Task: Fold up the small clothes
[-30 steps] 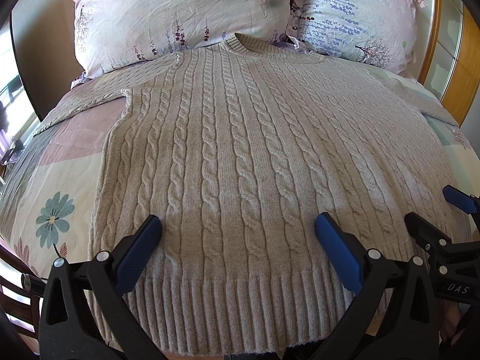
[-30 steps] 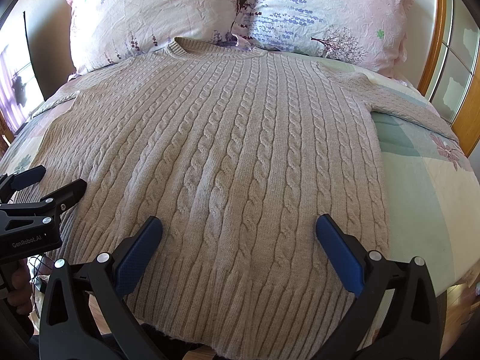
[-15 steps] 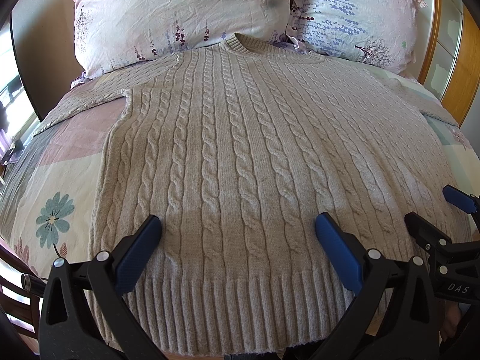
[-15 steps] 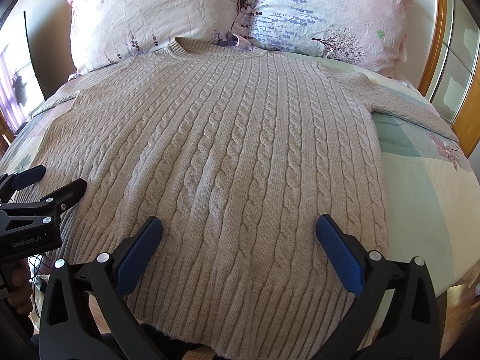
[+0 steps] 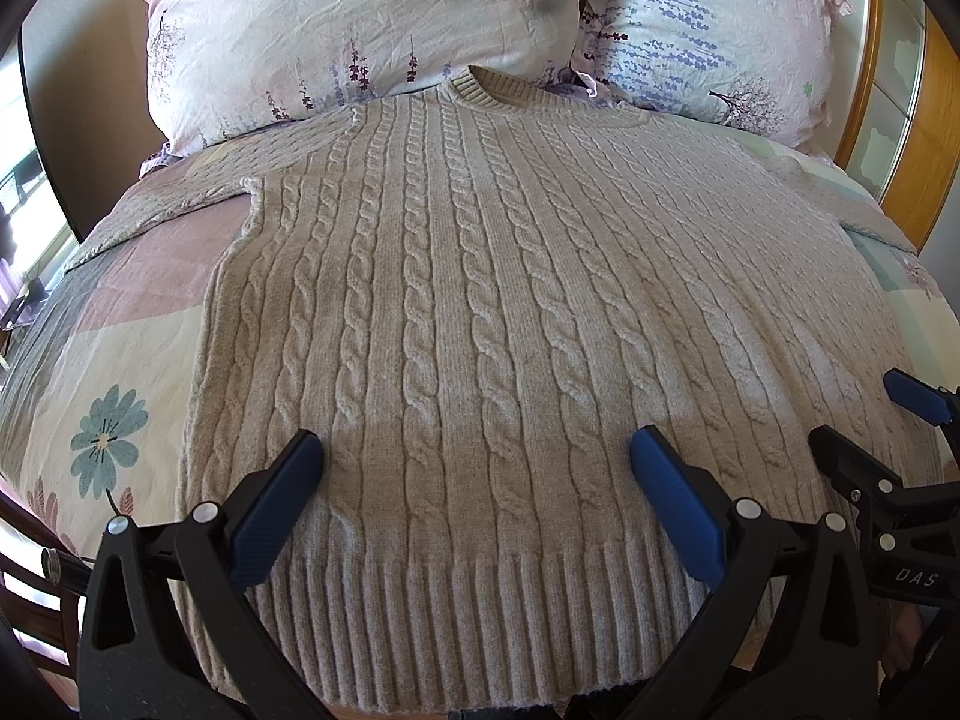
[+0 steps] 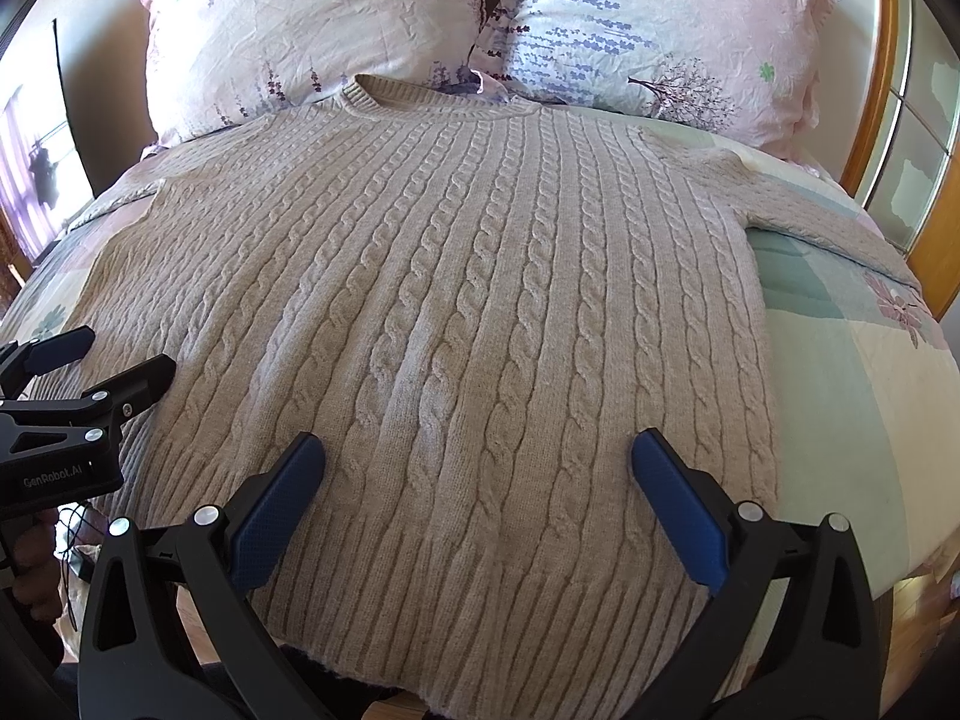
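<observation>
Left wrist view shows, at far left, a patchwork bedspread (image 5: 114, 360) with a teal flower print, then the beige cable-knit sweater (image 5: 480, 312) lying flat and face up across it, collar toward two floral pillows (image 5: 360, 18) at the head of the bed and ribbed hem (image 5: 468, 618) at the near edge. One sleeve stretches out to the left over the bedspread. The left gripper (image 5: 474, 468) hangs above the lower part of the sweater with its blue-padded jaws spread wide and nothing between them. At the right edge the right gripper (image 5: 882, 414) shows from the side, over the sweater's lower right part, jaws likewise apart. A wooden frame (image 5: 924, 138) stands beyond

In the right wrist view, the left gripper (image 6: 96, 354) sits at the left, then the right gripper (image 6: 477, 468) hovers wide over the sweater (image 6: 480, 276) just above the hem, gripping nothing. The other sleeve runs off to the right over the bedspread (image 6: 852, 396)
</observation>
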`<state>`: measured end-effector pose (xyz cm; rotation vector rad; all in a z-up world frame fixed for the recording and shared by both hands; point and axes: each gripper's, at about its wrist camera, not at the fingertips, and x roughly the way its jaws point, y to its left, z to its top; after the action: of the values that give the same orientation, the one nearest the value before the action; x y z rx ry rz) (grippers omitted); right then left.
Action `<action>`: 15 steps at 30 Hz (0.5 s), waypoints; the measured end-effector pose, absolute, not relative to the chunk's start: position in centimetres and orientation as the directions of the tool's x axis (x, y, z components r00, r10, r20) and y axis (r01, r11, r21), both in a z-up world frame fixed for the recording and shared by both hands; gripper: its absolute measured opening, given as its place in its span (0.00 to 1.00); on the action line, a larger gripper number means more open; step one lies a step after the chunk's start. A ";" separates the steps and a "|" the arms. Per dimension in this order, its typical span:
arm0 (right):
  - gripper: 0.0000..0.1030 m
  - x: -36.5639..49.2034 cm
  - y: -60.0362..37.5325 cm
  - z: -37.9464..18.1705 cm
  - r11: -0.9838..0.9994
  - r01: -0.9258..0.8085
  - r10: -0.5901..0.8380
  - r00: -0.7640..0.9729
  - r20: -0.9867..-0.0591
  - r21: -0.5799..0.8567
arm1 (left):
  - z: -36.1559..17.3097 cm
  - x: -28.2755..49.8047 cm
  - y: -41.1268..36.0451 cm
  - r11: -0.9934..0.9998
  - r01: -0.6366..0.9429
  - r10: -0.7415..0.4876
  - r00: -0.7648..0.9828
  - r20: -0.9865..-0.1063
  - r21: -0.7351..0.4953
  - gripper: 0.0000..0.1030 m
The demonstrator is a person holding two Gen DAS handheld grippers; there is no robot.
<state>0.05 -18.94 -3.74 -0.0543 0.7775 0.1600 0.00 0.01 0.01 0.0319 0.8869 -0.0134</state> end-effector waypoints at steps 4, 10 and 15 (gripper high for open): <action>0.99 1.9 -22.4 -1.6 0.978 -0.149 0.209 0.689 -0.694 0.147 | 0.6 1.0 0.5 0.998 0.059 -0.033 0.587 -0.809 0.002 0.98; 0.97 9.1 -40.0 3.8 0.896 0.227 0.054 0.798 -0.600 0.382 | 3.0 3.2 4.1 0.983 -0.046 -0.118 0.591 -0.798 -0.179 0.98; 0.63 14.6 -55.6 2.8 0.644 0.477 0.017 0.772 -0.635 0.598 | 5.7 5.0 6.3 0.953 -0.131 -0.116 0.672 -0.731 -0.272 0.98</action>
<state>14.63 -55.60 2.78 0.8412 0.6510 -0.2843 5.01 6.31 5.67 -0.3157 0.8375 0.0090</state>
